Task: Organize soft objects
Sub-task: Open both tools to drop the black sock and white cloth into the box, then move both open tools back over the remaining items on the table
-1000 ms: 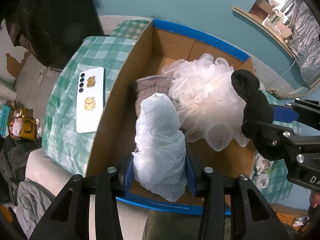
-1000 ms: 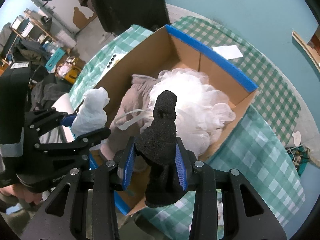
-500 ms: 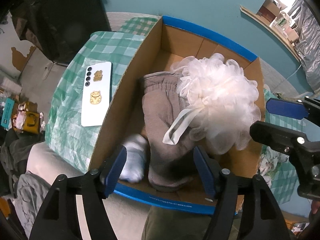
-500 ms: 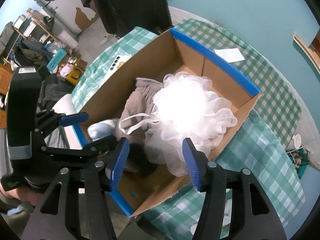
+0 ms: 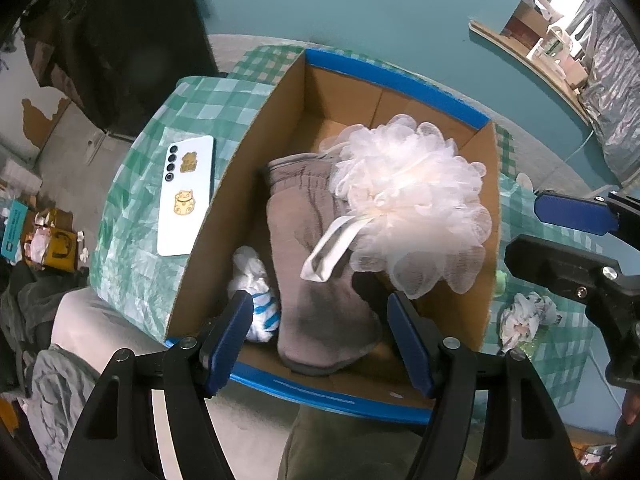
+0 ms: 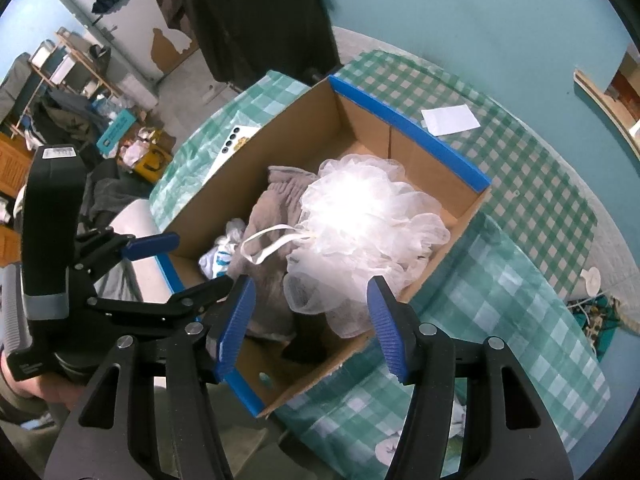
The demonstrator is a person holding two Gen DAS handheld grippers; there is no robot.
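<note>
A cardboard box (image 5: 236, 184) with blue-taped rims (image 6: 404, 120) stands on a green checked tablecloth. Inside lie a white mesh bath pouf (image 5: 412, 204) (image 6: 360, 220), a grey-brown cloth mitt (image 5: 316, 272) (image 6: 276, 208), a crumpled white plastic bag (image 5: 252, 288) (image 6: 222, 252) in the near left corner, and a black sock (image 6: 308, 344), partly hidden under the pouf. My left gripper (image 5: 320, 336) is open and empty above the box's near rim. My right gripper (image 6: 312, 320) is open and empty above the box's near right corner.
A white phone (image 5: 184, 196) with gold stickers lies on the cloth left of the box. A crumpled white wrapper (image 5: 524, 316) lies right of the box. A white paper (image 6: 450, 120) lies behind the box. Cluttered floor and shelves lie to the left.
Both grippers opened: the left dropped the white plastic bag and the right dropped the black sock into the box. Both then drew back slightly and rose.
</note>
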